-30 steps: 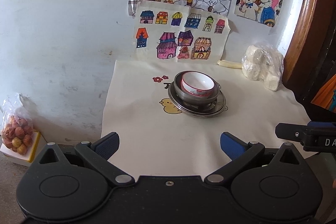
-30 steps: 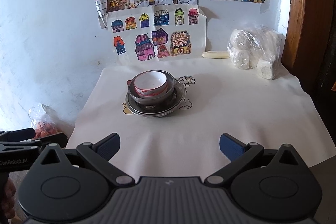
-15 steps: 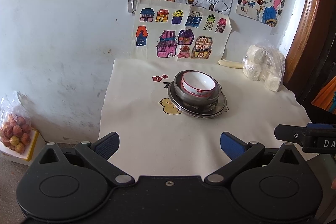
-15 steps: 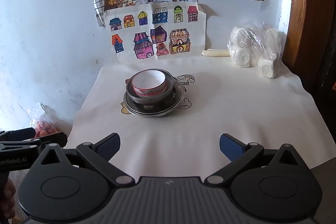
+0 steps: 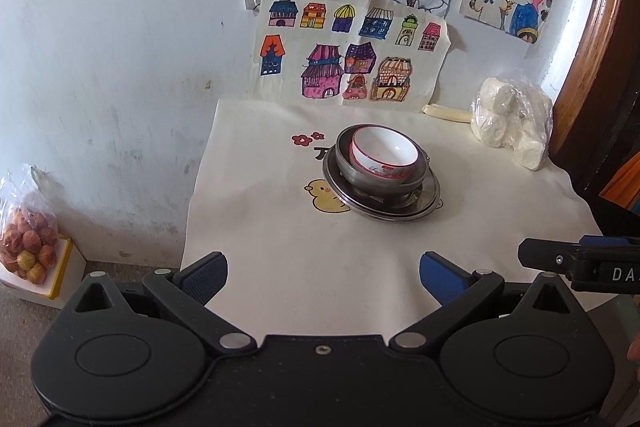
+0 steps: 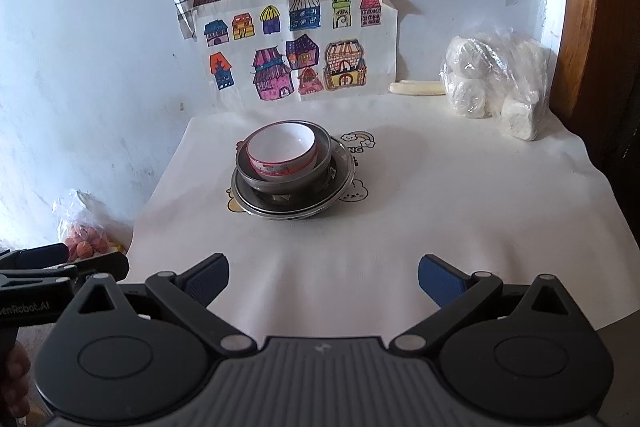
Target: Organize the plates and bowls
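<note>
Desk (image 5: 280, 267) with cream cartoon-print cover: carries whole stack near centre.
Round steel plate (image 5: 430, 195): stack base.
Grey metal bowl (image 5: 346, 167): nested on plate.
White ceramic bowl with red band (image 5: 384, 153): nested in grey bowl, slightly tilted.
Left gripper (image 5: 323, 277): released, empty; stack ahead, slightly right, well apart.
Right gripper (image 6: 323, 277): released, empty; stack ahead, slightly left, similar range.
Judgement: neither arm clearly nearer.
Legible text: "DA" on right unit, "enRobot.AI" on left unit; bowl lettering unreadable.

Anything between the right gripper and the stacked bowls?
No. In the right wrist view only bare white cloth lies between the open right gripper and the bowl stack.
</note>
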`<act>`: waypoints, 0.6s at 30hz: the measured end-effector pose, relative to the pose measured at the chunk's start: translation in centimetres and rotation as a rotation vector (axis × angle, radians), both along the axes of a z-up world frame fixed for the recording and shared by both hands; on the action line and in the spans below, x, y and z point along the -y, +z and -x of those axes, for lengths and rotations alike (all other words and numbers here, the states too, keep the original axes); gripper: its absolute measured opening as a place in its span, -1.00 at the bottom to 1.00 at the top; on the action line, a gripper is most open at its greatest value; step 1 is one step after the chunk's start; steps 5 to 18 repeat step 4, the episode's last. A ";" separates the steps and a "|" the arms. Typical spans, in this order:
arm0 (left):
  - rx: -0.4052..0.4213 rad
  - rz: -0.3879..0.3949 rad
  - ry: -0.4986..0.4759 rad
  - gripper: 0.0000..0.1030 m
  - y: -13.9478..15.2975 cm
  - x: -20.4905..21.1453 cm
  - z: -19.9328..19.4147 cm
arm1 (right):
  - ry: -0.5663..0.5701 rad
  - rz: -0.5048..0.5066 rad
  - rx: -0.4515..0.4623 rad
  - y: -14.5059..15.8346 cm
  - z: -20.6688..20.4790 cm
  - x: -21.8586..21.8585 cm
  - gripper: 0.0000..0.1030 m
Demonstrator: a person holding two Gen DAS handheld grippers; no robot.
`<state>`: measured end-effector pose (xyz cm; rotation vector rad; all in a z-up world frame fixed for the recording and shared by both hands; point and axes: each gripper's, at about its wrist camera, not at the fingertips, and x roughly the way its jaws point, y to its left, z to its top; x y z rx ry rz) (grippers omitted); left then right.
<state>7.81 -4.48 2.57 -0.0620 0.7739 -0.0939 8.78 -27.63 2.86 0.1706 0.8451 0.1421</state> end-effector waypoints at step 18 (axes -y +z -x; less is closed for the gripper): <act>-0.012 0.002 0.009 0.98 -0.3 -0.1 -0.4 | 0.008 -0.002 -0.015 -0.4 -0.7 0.0 1.00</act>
